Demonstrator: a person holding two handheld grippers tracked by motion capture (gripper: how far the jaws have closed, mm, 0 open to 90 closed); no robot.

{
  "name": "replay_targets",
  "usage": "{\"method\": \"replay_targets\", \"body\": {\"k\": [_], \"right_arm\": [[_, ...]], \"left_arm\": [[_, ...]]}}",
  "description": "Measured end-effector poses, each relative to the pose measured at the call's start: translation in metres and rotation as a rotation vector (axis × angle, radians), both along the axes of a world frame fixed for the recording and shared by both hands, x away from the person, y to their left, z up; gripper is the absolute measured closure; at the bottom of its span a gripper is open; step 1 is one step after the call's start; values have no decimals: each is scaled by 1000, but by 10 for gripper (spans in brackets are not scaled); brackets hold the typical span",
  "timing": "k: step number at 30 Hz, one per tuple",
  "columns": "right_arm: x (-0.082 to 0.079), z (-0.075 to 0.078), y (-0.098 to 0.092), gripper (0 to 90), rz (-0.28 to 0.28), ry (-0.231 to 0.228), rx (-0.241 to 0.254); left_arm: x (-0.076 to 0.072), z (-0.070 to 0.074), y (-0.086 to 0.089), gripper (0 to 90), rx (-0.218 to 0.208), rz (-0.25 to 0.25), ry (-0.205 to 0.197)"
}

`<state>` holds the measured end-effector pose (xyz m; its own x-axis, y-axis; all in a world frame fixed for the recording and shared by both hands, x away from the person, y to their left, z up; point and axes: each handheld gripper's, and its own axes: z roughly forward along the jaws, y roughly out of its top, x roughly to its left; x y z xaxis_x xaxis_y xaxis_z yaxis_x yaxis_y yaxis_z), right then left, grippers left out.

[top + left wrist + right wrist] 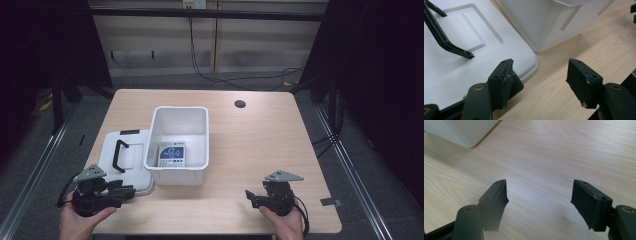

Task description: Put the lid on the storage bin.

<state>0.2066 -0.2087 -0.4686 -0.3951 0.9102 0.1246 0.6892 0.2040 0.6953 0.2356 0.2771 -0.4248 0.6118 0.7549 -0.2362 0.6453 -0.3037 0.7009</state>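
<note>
Left hand-held gripper [125,191] rests at the near left corner of the worktop [260,145], jaws spread and empty, one jaw over the near corner of the white lid [125,162]. The lid lies flat near the left edge, black handle [118,156] up, touching the white bin [180,142]. The bin stands left of centre and holds a small printed box [172,155]. Right hand-held gripper [248,196] rests near the front right corner, jaws likewise apart, holding nothing, well clear of the bin.

Judgement: lid fitting has not begun; the next move calls for a grasp on the lid's handle or edge, then a lift over the bin.

Worktop is pale wood laminate with a cable hole [240,104] towards the far right corner. Room is dim; cables trail across the grey floor beyond.
</note>
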Motion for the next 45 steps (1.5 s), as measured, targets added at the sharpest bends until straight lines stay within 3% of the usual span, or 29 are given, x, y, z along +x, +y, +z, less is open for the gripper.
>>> {"method": "replay_targets", "body": {"k": [2,3,6,11,13,15,20,24,27,28,29,30,35,37,39,40,42,44,45], "right_arm": [[0,2,1,287,6,5,10],[-2,3,2,287,5,-5,12],[-4,6,4,296,21,-19,28],[-6,9,6,290,35,-52,25],[-6,10,7,289,37,-62,23],[-6,11,8,288,45,-58,29],[-7,11,9,288,57,-55,39],[-8,11,8,284,49,-54,40],[-8,11,8,285,46,-56,42],[-8,11,8,284,43,-55,45],[-8,11,8,284,43,-55,45],[-8,11,8,285,45,-55,45],[-8,11,8,285,46,-54,54],[-8,11,8,286,47,-53,55],[-8,11,8,287,50,-55,52],[-8,11,8,287,50,-54,51],[-8,11,8,286,50,-53,52],[-8,11,8,289,49,-52,54],[-8,11,8,292,47,-47,56]], "left_arm": [[0,2,1,440,-43,-8,2],[-1,2,2,518,-59,-1,-3],[2,4,5,565,-42,60,8],[5,8,7,529,-68,50,35],[8,10,8,514,-86,19,69],[11,12,8,493,-90,26,88],[18,16,13,432,-88,19,97],[19,18,14,446,-88,14,104],[23,19,14,463,-77,11,104],[26,22,12,543,-42,43,72],[26,22,12,553,-42,43,72],[29,27,10,529,-10,54,44],[35,36,6,534,14,56,16],[36,38,1,558,83,68,-24],[39,37,1,528,90,51,0],[41,36,0,519,77,46,33],[43,37,0,502,68,52,50],[48,40,3,511,54,53,100],[48,40,3,529,54,53,100]]}}
